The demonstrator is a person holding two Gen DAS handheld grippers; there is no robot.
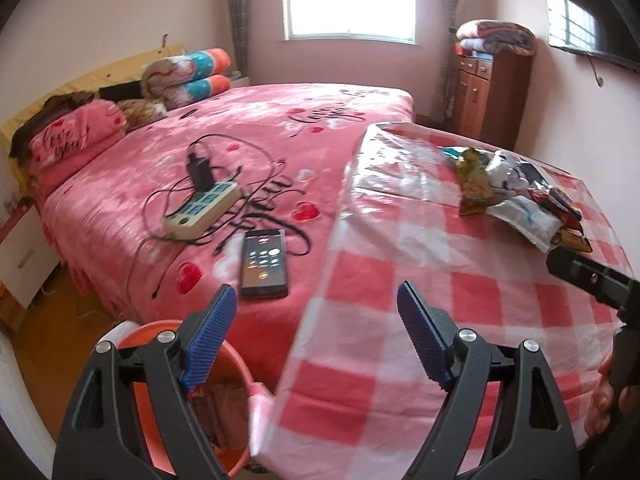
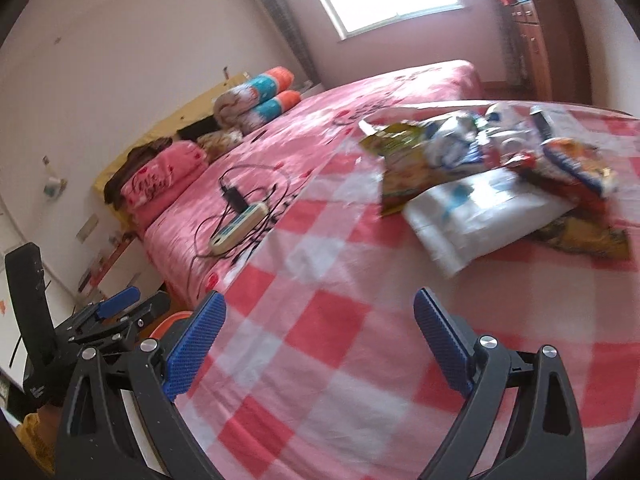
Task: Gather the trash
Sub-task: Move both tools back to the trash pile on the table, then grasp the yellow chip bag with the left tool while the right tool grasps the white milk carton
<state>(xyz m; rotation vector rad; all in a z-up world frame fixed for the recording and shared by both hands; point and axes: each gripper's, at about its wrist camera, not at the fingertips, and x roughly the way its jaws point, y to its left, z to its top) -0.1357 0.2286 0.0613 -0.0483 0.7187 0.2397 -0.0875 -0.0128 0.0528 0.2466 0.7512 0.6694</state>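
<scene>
The left gripper (image 1: 312,336) and right gripper (image 2: 320,344) are both gaping empty over the red-and-white checked plastic tablecloth (image 1: 460,320); crumpled snack wrappers (image 2: 500,176) are lying heaped at its far side; only the left view is showing the orange plastic bucket (image 1: 240,364) and black phone (image 1: 264,262).

Left tongs (image 1: 312,336) and right tongs (image 2: 320,344) gape wide (both empty).

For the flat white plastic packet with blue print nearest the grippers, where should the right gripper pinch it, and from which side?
Probably the near corner of the white plastic packet with blue print, approached from the camera side by the open right gripper. It lies flat on the red-checked tablecloth, that corner points toward the gripper and looks clear, while snack wrappers overlap its far end.
</scene>
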